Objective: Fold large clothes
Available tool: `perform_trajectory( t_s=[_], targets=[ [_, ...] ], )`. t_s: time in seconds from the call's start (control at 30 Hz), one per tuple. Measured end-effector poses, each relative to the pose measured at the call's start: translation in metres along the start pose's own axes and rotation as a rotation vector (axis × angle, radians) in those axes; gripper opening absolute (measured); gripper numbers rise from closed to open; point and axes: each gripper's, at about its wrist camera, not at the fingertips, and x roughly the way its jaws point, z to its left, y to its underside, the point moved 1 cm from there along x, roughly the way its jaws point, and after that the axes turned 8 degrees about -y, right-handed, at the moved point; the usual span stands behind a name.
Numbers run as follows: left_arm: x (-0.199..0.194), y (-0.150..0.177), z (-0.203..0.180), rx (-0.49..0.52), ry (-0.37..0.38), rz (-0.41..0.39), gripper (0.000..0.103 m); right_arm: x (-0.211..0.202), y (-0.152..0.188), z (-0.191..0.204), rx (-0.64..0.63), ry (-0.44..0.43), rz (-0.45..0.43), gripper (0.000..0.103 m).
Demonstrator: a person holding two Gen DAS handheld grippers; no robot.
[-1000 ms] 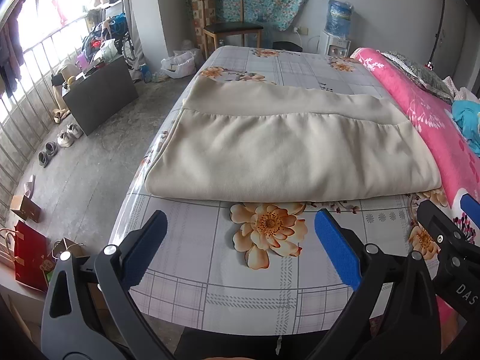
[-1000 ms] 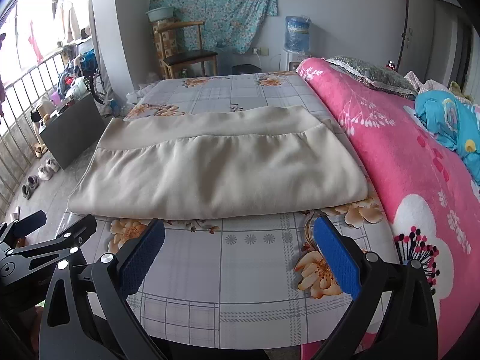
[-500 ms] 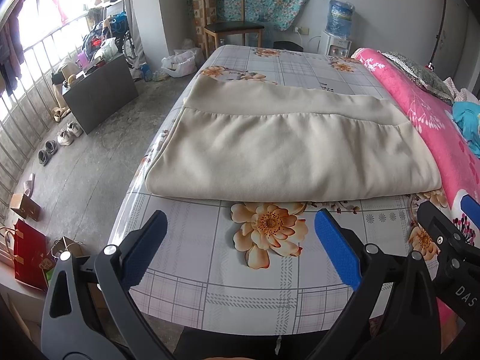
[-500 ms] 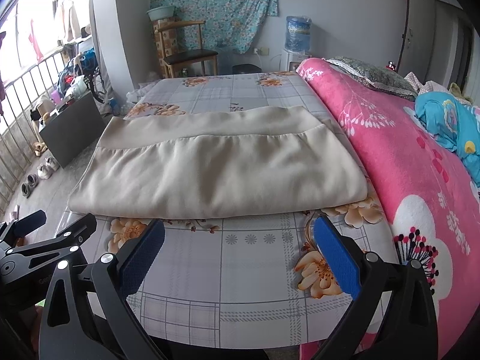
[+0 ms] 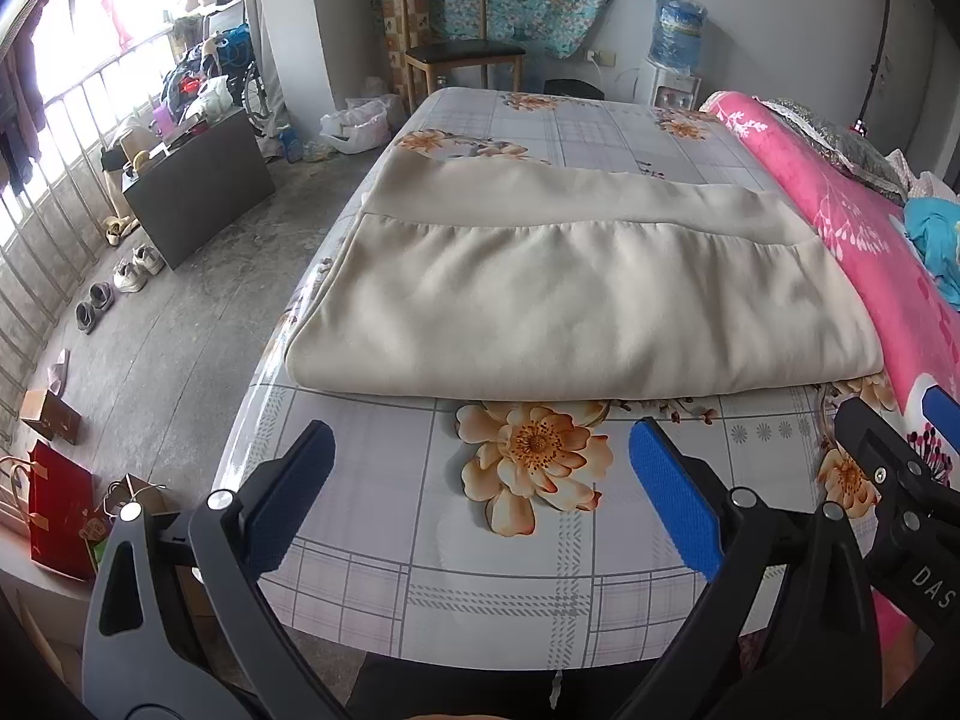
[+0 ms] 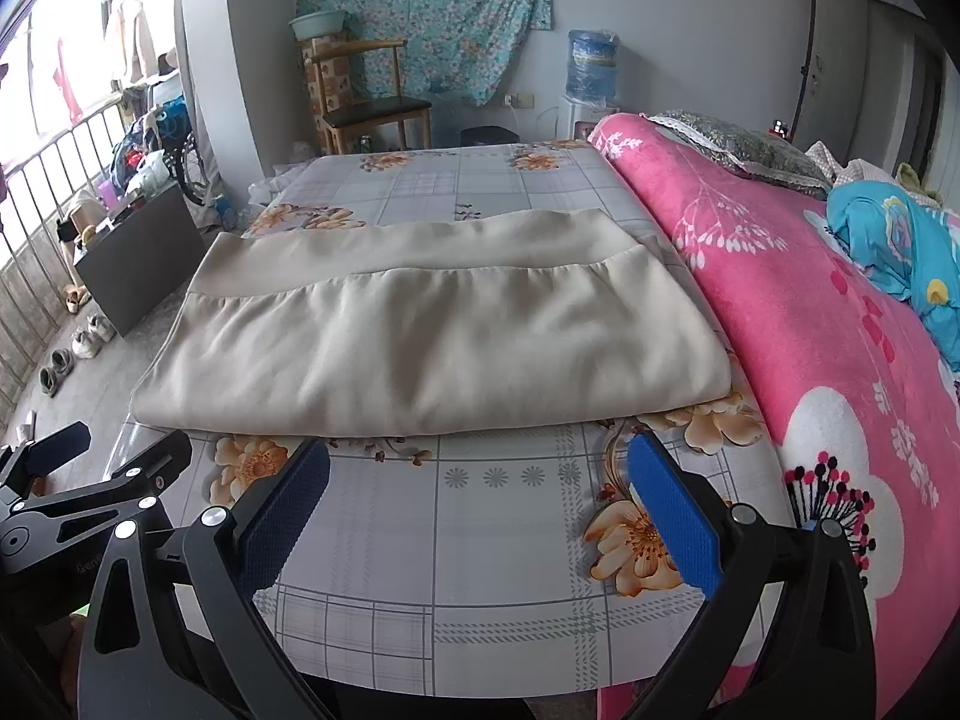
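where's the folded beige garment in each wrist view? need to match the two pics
Left wrist: the folded beige garment lies centre frame, on the floral sheet beyond the open left hand-held gripper.
Right wrist: the garment sits centre-left, its right edge near the pink blanket.
Shared landmark: the wooden chair past the bed.

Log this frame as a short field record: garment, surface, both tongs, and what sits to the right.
garment: beige garment, folded once, lying flat
surface: floral checked sheet on a bed
left tongs: open, empty, short of the garment's near edge
right tongs: open, empty, also short of the near edge
contact: neither touches the garment
right side: pink blanket alongside the garment
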Motion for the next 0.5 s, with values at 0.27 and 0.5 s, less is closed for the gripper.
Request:
perform_trajectory(
  t_s=[0.27, 0.5],
  targets=[
    [-0.0004, 0.0001, -0.0003, 0.000, 0.001, 0.000, 0.095, 0.0002, -0.0001, -0.0004, -0.002, 0.000, 0.000, 0.097],
    [0.0001, 0.0000, -0.0006, 0.000, 0.001, 0.001, 0.095, 0.0002, -0.0004, -0.0009, -0.004, 0.005, -0.001, 0.097]
  ],
)
